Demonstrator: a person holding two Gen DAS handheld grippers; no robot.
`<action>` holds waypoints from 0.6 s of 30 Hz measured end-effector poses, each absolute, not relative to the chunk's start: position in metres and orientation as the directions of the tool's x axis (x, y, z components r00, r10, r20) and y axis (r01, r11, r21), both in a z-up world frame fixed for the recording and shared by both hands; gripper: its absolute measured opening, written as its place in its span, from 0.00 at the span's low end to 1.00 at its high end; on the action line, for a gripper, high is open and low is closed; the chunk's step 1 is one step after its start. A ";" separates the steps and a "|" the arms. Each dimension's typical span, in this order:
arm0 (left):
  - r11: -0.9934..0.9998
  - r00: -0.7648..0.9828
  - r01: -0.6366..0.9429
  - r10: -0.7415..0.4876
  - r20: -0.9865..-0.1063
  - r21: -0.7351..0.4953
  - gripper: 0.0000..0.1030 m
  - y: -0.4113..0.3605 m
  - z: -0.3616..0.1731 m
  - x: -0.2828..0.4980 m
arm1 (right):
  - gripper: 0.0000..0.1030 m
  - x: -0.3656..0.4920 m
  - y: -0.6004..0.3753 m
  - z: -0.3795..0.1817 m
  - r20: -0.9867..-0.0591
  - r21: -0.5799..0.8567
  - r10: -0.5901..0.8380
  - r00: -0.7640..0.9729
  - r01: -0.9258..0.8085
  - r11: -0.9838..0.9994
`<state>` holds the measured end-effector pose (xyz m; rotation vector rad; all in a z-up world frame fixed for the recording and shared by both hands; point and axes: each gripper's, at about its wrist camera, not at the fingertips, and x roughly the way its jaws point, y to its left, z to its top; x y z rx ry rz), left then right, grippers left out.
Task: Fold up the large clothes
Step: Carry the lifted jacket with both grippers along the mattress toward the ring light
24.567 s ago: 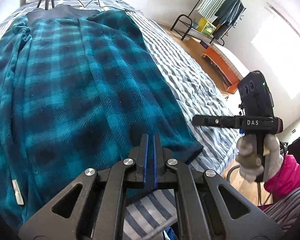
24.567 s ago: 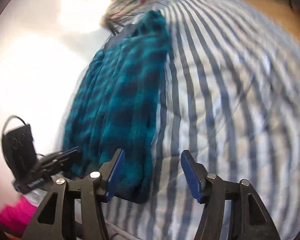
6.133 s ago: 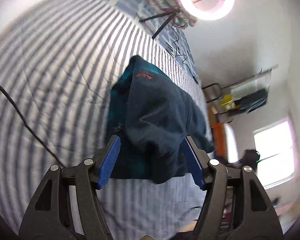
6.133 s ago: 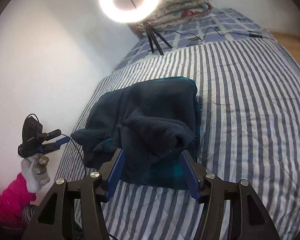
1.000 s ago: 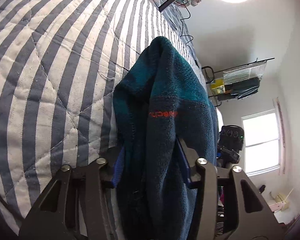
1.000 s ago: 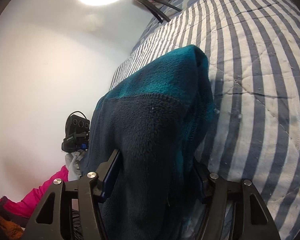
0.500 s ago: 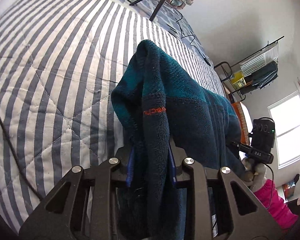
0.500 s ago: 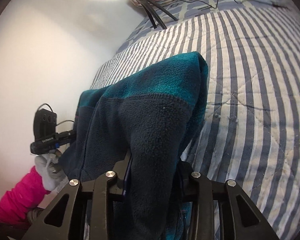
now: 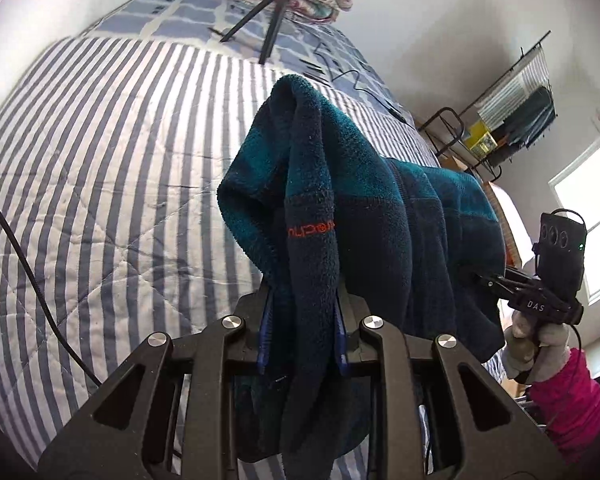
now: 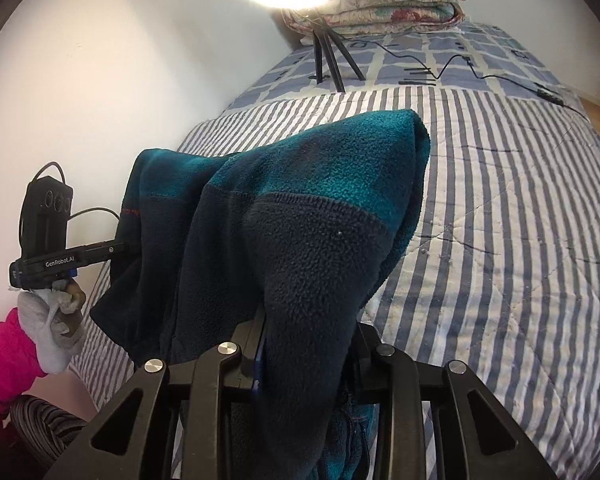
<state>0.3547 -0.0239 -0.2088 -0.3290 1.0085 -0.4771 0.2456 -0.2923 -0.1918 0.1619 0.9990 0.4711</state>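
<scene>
A folded teal and navy fleece garment [image 9: 340, 200] hangs lifted above the striped bed [image 9: 100, 160]. My left gripper [image 9: 300, 344] is shut on one end of the bundle, the fleece draping over its jaws. My right gripper [image 10: 304, 364] is shut on the other end of the same fleece [image 10: 300, 220]. The right gripper also shows at the right of the left wrist view [image 9: 496, 284], gripping the fabric edge. The left gripper shows at the left of the right wrist view [image 10: 120, 248]. The garment's lower part hangs down hidden behind the jaws.
A ring light on a tripod [image 10: 328, 56] stands at the bed's head with cables [image 10: 460, 64] and folded quilts [image 10: 380, 4]. A black cable [image 9: 28, 272] lies on the bed at left. A clothes rack [image 9: 512, 112] stands by the far wall. A wall [image 10: 80, 80] borders the bed.
Both grippers closed on the ends of the folded fleece and lifted it off the bed; the bundle now hangs between them.
</scene>
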 end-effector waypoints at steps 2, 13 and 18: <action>0.855 0.452 0.252 -0.518 -0.726 -0.453 0.22 -0.037 -0.201 0.350 | 0.29 0.238 -0.296 -0.185 -0.769 0.324 0.438 0.466 -0.306 0.895; 0.833 0.444 0.369 -0.548 -0.709 -0.413 0.22 -0.100 -0.172 0.337 | 0.29 0.210 -0.340 -0.149 -0.758 0.241 0.350 0.550 -0.263 0.934; 0.809 0.421 0.406 -0.578 -0.698 -0.425 0.22 -0.139 -0.168 0.353 | 0.29 0.212 -0.376 -0.140 -0.755 0.226 0.312 0.576 -0.219 0.949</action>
